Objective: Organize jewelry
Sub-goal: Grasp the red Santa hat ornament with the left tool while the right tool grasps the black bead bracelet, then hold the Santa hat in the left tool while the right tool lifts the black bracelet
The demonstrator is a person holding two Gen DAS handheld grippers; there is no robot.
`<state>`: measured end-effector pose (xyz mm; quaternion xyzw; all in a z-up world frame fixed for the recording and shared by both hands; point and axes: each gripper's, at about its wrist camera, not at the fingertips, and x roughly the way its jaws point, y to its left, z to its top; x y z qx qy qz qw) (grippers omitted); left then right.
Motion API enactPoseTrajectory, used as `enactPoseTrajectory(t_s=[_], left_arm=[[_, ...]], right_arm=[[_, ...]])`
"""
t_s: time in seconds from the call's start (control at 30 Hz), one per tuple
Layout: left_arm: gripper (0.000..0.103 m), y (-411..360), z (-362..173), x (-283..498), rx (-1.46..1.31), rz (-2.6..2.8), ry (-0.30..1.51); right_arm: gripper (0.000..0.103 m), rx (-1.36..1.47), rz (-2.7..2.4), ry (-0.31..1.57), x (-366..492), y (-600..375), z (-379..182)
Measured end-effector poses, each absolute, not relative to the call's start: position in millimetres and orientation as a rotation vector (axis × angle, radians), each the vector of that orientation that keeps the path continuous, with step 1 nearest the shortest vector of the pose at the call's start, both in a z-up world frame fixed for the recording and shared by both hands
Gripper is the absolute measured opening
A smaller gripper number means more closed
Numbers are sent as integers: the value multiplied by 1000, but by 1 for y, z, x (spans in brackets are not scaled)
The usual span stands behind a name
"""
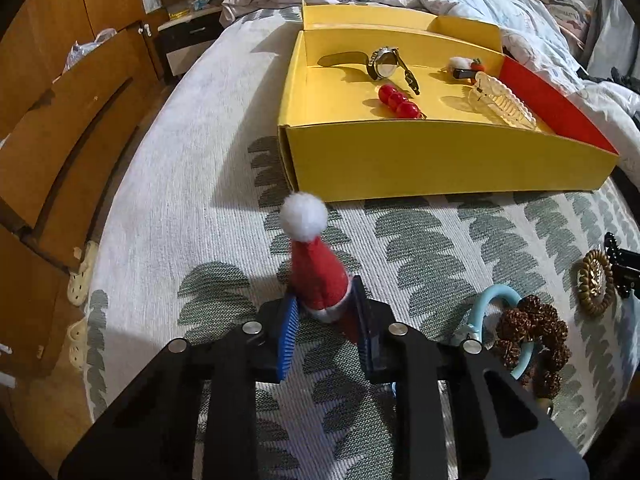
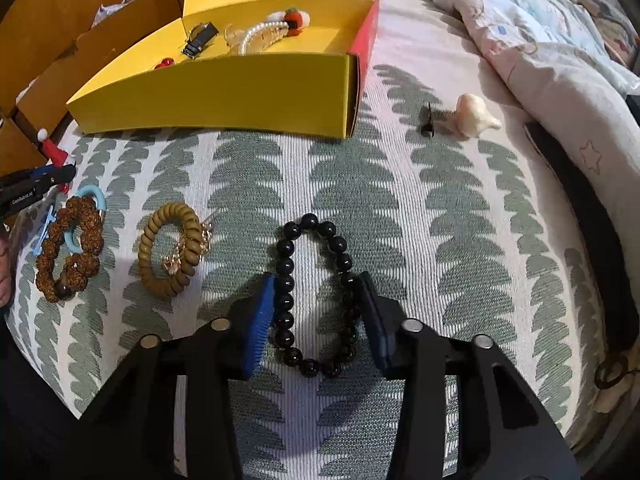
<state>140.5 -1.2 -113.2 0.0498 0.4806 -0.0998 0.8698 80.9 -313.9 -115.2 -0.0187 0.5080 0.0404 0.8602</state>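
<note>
L gripper (image 1: 325,304) pinching base of small red Santa hat (image 1: 316,276) – hat upright on patterned bedspread (image 1: 420,240), white pompom up, just in front of yellow box (image 1: 440,160). R gripper (image 2: 318,300) closed in on black bead bracelet (image 2: 316,292), pads touching both sides; bracelet flat on spread. Watch (image 1: 382,64), red beads (image 1: 399,101), clear claw clip (image 1: 504,100) inside box. Coil hair tie (image 2: 170,250) & brown bead bracelet (image 2: 68,248) lie outside.

Two hand-held tools, both angled steeply downward.
Left tool (image 1: 326,306) pinches an object; right tool (image 2: 318,312) brackets a loop, jaws narrowed.
</note>
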Motion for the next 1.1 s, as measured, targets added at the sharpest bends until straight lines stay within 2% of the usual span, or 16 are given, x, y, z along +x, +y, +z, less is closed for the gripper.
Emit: enactPoseTrajectory(t_s=[0.1, 0.63, 0.67, 0.7, 0.83, 1.1], left_arm=[[22, 2, -112, 141, 76, -213, 1015], [21, 7, -87, 138, 11, -224, 958], [21, 7, -86, 138, 8, -224, 956], [21, 7, -85, 137, 5, -223, 953], [21, 6, -81, 137, -4, -226, 943], [21, 1, -78, 138, -5, -234, 937]], right_arm=[[20, -26, 87, 1062, 82, -313, -114], [20, 53, 134, 967, 77, -314, -81], [20, 65, 146, 961, 76, -315, -76], [13, 74, 151, 947, 75, -315, -72], [11, 104, 164, 899, 72, -316, -55], [12, 42, 175, 1005, 86, -297, -78]])
